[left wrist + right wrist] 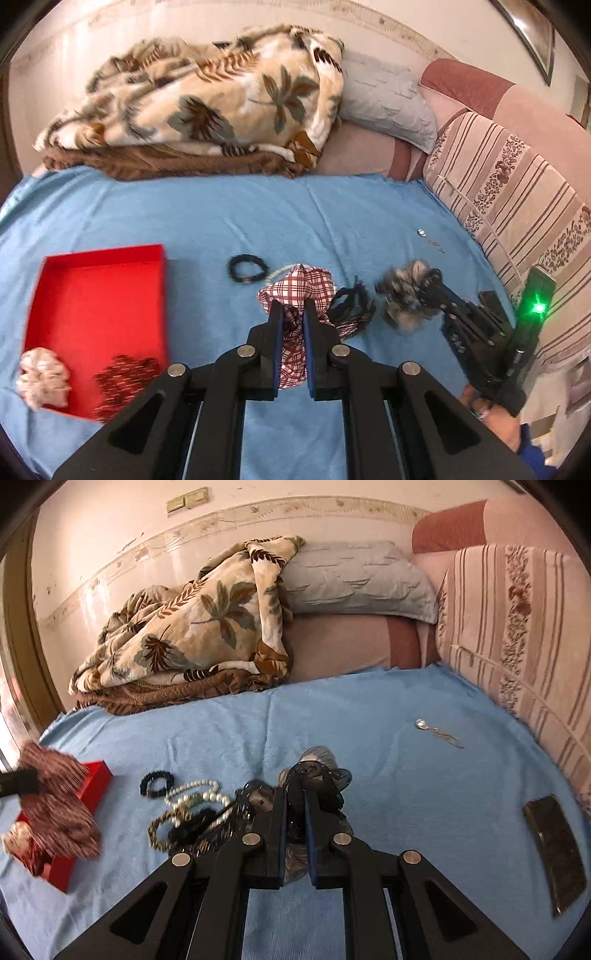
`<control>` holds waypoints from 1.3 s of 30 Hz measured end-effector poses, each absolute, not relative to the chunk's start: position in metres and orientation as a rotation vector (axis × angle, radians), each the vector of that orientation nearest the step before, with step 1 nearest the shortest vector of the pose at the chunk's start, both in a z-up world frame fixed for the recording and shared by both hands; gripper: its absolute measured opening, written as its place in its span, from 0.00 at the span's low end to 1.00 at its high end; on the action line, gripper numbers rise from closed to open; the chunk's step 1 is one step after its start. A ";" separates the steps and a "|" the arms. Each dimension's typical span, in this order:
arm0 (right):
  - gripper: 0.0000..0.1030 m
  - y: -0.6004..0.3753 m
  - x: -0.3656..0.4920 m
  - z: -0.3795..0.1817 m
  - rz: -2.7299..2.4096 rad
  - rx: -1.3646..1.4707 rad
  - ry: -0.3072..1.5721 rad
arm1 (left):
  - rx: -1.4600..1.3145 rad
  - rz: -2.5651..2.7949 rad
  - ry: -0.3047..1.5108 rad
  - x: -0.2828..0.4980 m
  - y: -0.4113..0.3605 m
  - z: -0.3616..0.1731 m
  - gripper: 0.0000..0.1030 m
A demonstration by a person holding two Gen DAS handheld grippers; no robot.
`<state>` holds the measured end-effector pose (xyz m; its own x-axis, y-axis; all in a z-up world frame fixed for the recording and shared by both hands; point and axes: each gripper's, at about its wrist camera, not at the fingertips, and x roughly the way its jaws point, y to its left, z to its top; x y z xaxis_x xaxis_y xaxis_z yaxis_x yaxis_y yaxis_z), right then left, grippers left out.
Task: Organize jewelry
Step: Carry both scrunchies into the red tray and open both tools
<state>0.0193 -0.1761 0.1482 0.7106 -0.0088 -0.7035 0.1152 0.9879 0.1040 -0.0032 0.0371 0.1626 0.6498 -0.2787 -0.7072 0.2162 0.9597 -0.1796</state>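
My left gripper (293,314) is shut on a red-and-white plaid scrunchie (301,286) and holds it over the blue sheet, right of the red box (96,258). The box holds a dark red patterned scrunchie (123,380); a pale scrunchie (42,376) lies on its left rim. My right gripper (294,794) is shut on a grey-blue scrunchie (319,762), also seen in the left wrist view (406,295). A black bracelet (246,268), pearl necklace (195,794), beaded bracelet (162,830), black hair ties (351,302) and a silver pendant chain (437,731) lie on the sheet.
A folded leaf-print blanket (207,99) and grey pillow (354,579) lie at the back. A striped cushion (517,627) lines the right side. A dark phone (556,853) lies on the blue sheet (369,709) at the right.
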 end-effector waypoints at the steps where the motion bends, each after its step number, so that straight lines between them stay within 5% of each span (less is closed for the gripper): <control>1: 0.09 -0.175 0.014 0.151 -0.068 0.151 0.776 | -0.072 -0.275 0.806 -0.009 0.043 0.164 0.09; 16: 0.10 -0.120 -0.034 0.194 0.032 0.140 0.789 | -0.065 -0.158 0.728 -0.029 0.148 0.155 0.09; 39: 0.10 0.124 0.099 0.176 0.369 0.027 0.912 | -0.313 0.002 0.806 0.068 0.319 0.100 0.09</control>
